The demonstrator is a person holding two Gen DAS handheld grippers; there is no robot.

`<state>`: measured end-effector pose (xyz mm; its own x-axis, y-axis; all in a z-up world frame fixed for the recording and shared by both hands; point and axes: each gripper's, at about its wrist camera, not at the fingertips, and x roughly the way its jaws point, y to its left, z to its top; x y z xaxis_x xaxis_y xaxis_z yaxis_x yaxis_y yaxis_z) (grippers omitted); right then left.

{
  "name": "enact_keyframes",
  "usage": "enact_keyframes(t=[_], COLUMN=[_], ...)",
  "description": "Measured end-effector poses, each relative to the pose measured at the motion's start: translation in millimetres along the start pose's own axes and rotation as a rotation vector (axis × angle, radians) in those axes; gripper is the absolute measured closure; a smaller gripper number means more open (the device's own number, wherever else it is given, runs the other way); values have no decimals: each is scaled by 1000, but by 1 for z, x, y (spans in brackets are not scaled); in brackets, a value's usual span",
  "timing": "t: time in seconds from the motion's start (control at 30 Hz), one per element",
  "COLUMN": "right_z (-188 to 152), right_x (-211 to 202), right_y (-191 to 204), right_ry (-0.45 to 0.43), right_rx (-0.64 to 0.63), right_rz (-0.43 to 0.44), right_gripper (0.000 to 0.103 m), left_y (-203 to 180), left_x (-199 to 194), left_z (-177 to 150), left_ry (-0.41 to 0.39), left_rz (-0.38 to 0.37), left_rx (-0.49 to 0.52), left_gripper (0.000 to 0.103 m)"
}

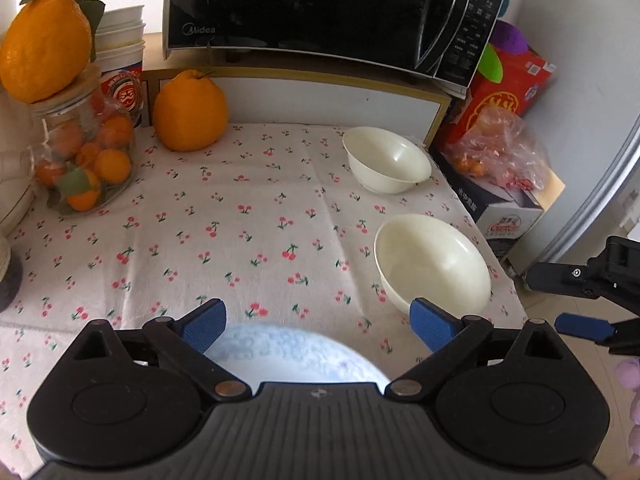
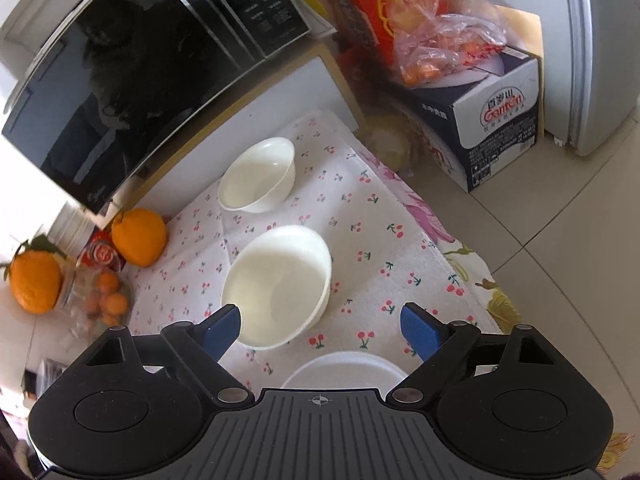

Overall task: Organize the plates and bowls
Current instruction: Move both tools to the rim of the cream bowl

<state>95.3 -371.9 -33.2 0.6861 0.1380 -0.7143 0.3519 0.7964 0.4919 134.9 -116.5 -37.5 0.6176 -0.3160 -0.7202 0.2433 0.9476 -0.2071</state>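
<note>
Starting at the left, a glass jar of small oranges (image 1: pixel 86 160) with a big citrus fruit (image 1: pixel 44 36) perched on its lid stands at the desk's edge, and a second citrus fruit (image 1: pixel 190 112) sits below the microwave (image 1: pixel 312 12). The left gripper (image 1: pixel 318 328) hovers low with its fingers spread wide and nothing between the pads; a blue-patterned plate (image 1: pixel 296 356) lies just beneath them on the cherry-print cloth (image 1: pixel 240 216).

Further right, two cream bowls rest apart: the near bowl (image 1: pixel 434 262) towards the desk's right edge, the far bowl (image 1: pixel 386 160) closer to the microwave. The right gripper (image 2: pixel 320 332) is likewise open and empty, above a white plate (image 2: pixel 344 368), with the near bowl just ahead of its left finger.

Risks from here, as I judge them: the near bowl sits close to the drop to the floor, so a nudge from a passing finger could push it off. Pinching a smooth rim off-centre might let it slip or tip. Sweeping leftward carelessly could knock the balanced fruit off the jar.
</note>
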Motion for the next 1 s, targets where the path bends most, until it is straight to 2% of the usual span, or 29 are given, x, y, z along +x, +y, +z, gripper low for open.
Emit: enact_keyframes(t=[0.27,0.5,0.67,0.83,1.0], right_z=[5,7,8,6,3], right_x=[21,39,45,52,58], right_y=[0,-7,-5,-1,1], right_ry=[-15,-21,-29,-16,1], right_rx=[64,153,170,163,155], right_rz=[15,15,19,9,-6], right_gripper=[14,14,16,35,50], left_y=[-3,-8,-10,-11,-12], left_x=[17,31,38,42,43], left_z=[12,16,17,16,16], left_ry=[-31,-12,5,19,28], left_rz=[-65,-112,-142,-161,-176], left_rx=[-38,-60,-72,-74,-71], left_gripper=[26,46,56,69,81])
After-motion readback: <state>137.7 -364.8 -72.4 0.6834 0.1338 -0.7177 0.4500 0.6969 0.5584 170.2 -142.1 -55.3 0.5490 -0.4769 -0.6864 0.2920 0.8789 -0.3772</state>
